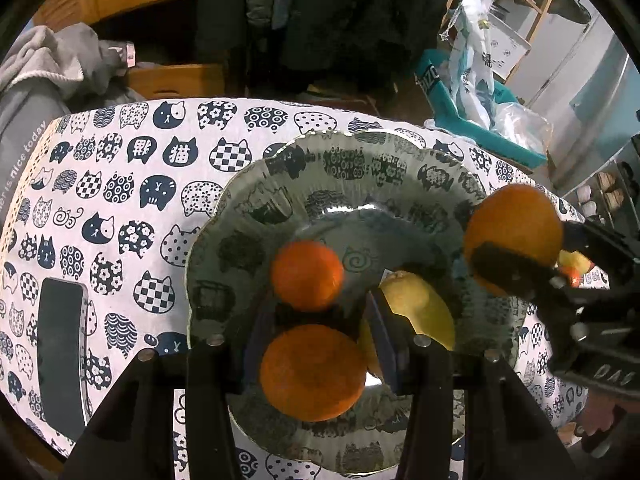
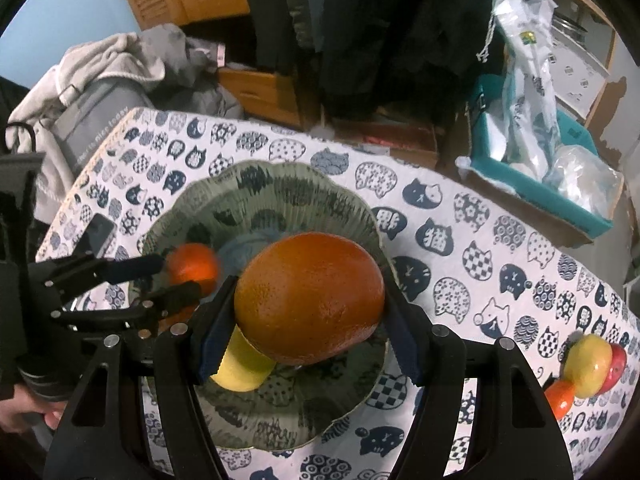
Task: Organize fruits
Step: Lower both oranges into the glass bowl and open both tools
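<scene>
Right gripper (image 2: 310, 300) pinches big orange (image 2: 310, 300) at its widest, above plate (image 2: 280, 184). Left gripper (image 1: 314, 364) spread around an orange (image 1: 314, 372). Est.: peel firm, slick; grip equator, 3 & 9 o'clock.

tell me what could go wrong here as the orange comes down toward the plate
1. The orange in the right gripper hangs right over the lemon; released there, it would likely land on it and roll.
2. The left gripper sits low in the plate around another orange, so the two grippers could bump.
</scene>
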The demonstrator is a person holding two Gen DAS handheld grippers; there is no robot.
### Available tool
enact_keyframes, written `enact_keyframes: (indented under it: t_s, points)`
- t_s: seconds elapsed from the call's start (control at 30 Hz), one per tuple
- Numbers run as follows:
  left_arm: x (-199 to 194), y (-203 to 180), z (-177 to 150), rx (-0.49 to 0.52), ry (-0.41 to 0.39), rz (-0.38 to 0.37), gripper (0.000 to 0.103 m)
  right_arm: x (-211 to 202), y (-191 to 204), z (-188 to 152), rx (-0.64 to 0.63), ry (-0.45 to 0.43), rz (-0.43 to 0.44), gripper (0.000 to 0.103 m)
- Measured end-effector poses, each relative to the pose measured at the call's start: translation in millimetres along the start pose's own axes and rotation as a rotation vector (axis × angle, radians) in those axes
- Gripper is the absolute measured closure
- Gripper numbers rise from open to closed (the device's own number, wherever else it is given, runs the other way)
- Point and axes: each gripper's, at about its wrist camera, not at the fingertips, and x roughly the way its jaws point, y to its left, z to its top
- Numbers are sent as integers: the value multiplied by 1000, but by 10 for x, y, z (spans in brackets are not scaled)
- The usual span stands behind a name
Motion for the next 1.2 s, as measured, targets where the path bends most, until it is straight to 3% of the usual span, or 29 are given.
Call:
enact_keyframes:
  t_s: [0.83, 1.2]
  points:
    - [55, -5, -85, 20, 42, 18, 54, 326, 3, -112, -3, 75, 24, 33]
    - [-53, -69, -72, 42, 21, 22, 50, 96, -67, -89, 28, 3, 37, 30]
